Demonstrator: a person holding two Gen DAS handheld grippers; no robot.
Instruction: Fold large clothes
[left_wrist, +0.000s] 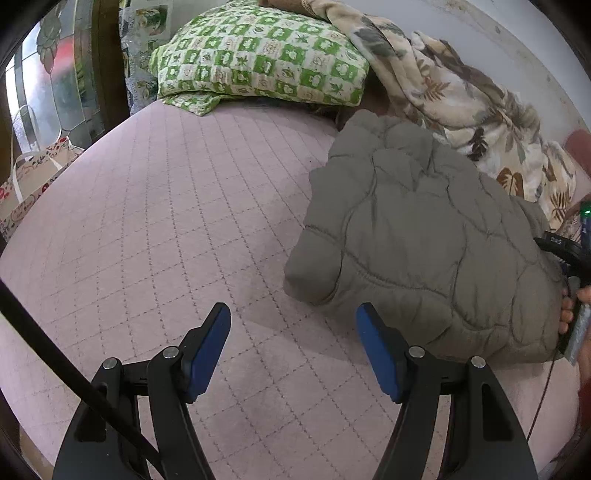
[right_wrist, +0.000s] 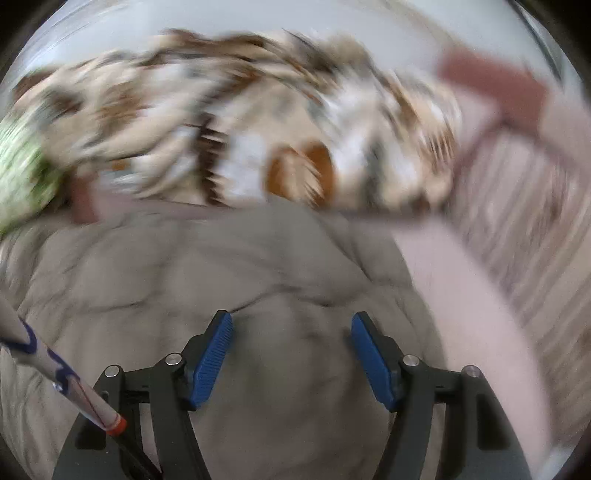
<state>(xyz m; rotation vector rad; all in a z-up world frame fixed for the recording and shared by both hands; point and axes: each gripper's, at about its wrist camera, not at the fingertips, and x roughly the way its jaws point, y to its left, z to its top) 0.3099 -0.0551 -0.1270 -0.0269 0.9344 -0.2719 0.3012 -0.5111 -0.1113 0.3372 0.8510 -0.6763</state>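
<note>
Hovering over the pink quilted bedspread (left_wrist: 166, 221), the left gripper (left_wrist: 293, 343) gapes empty; the folded grey-green padded jacket (left_wrist: 417, 236) lies at two o'clock. Above that jacket, the right gripper (right_wrist: 291, 354) gapes too, grasping nothing.

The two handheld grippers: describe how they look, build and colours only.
Both match. The left gripper and right gripper each have matte black angular finger arms with round silver pivot pins and ribbed blue rectangular pads. A black cable crosses the left wrist view; a white cable with blue markings and an orange collar crosses the right wrist view.
</note>
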